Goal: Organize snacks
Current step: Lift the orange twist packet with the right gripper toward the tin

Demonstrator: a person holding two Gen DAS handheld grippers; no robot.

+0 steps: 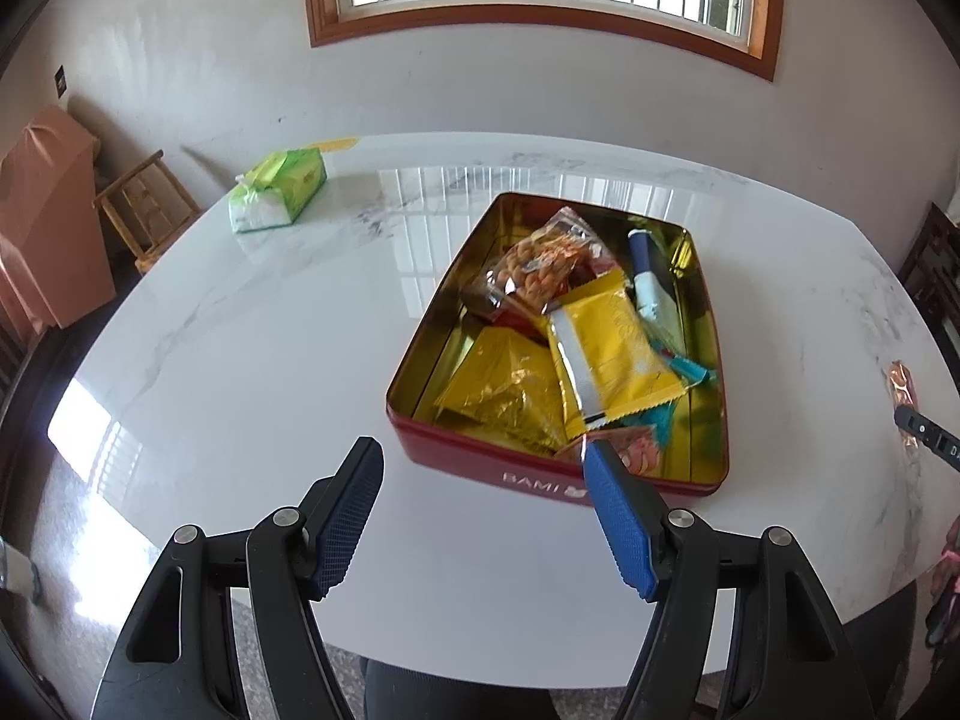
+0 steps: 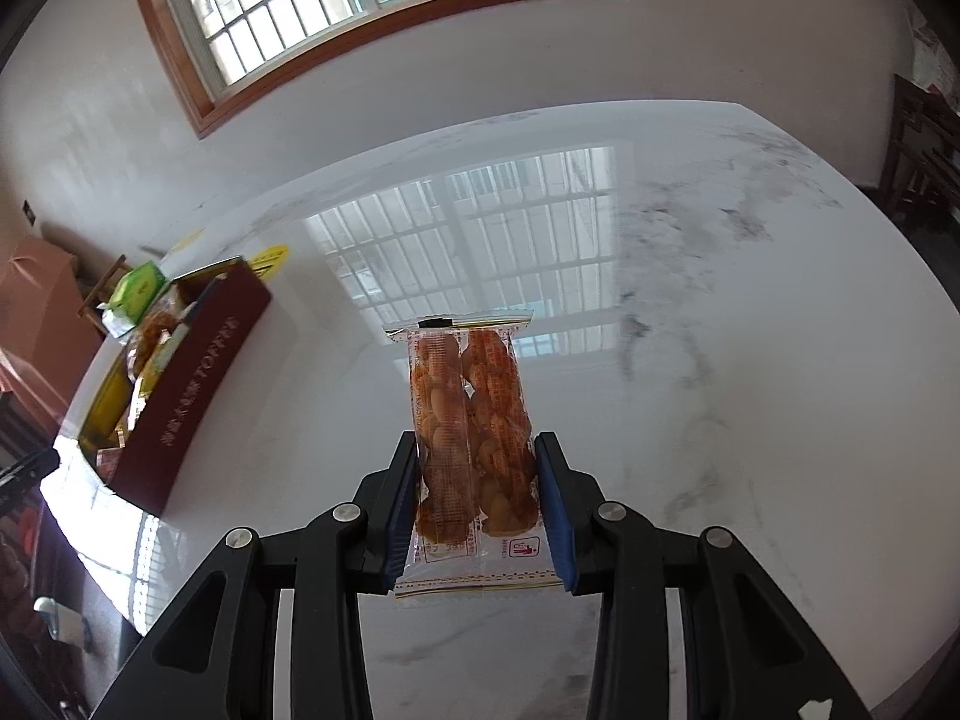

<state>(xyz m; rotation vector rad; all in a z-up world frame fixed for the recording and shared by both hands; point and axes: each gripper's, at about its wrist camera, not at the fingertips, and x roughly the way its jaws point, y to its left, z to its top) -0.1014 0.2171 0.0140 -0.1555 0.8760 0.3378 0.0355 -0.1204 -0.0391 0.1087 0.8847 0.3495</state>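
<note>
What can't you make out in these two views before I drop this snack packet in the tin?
- Left wrist view: tin floor, hidden under piled snacks.
- Left wrist view: right gripper, cut off at the frame edge.
- Right wrist view: printing on the snack packet, too small.
- Right wrist view: tin contents, blurred, mostly behind its wall.

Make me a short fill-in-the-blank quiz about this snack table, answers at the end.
1. The right tool is shut on a clear ____ of snacks.
2. The left tool is open and holds ____.
3. The red tin on the marble table has no ____ on it.
4. The green tissue pack lies ____ the tin.

Answers: packet; nothing; lid; outside
</note>
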